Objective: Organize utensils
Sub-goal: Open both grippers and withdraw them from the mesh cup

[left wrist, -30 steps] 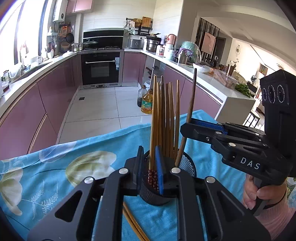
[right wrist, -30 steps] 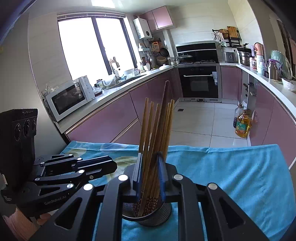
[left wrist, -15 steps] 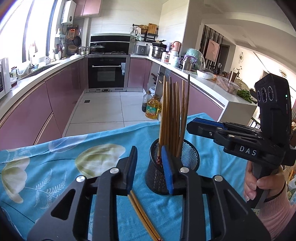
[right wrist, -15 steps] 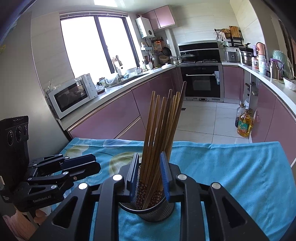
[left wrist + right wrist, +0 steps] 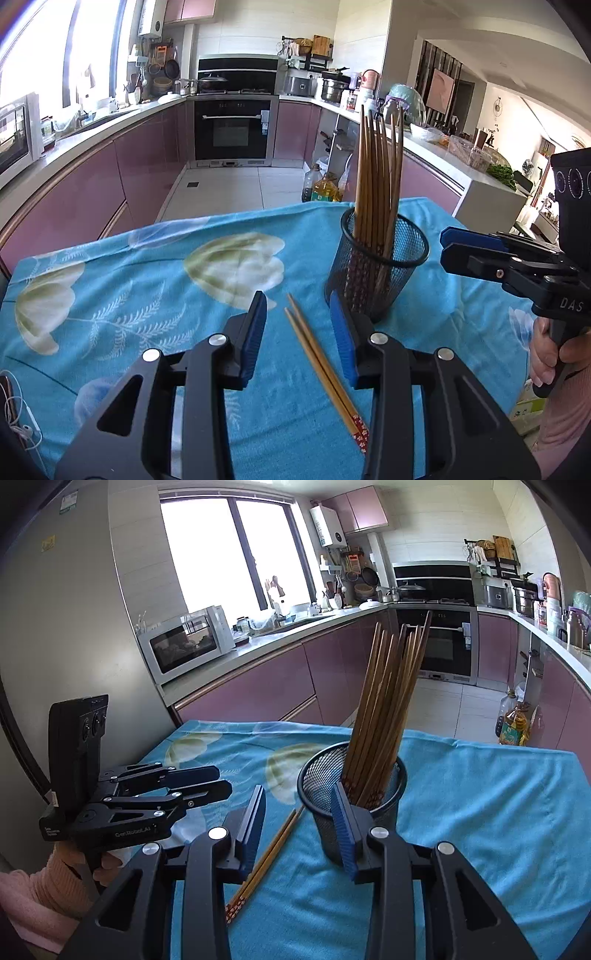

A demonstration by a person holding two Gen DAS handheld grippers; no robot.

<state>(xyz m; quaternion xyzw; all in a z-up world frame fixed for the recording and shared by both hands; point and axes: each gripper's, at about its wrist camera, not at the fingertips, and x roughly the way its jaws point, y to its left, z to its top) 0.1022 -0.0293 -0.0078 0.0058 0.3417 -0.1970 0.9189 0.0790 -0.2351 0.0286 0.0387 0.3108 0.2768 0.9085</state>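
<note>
A black mesh cup (image 5: 376, 266) (image 5: 352, 794) stands upright on the blue flowered cloth and holds several wooden chopsticks (image 5: 378, 177) (image 5: 384, 709). A loose pair of chopsticks (image 5: 325, 369) (image 5: 264, 864) lies flat on the cloth beside the cup. My left gripper (image 5: 299, 336) is open and empty, just above the loose pair, left of the cup. My right gripper (image 5: 301, 823) is open and empty, just short of the cup's near side. In the left wrist view, the right gripper (image 5: 476, 247) hangs to the right of the cup.
The table is covered by the blue cloth (image 5: 147, 280) and ends at the far edge, with kitchen floor beyond. White earphones (image 5: 22, 424) lie at the near left corner. Oil bottles (image 5: 513, 723) stand on the floor by the purple cabinets.
Both grippers have opened and drawn back from the cup. The chopstick held a second ago now stands in the cup with the others.
</note>
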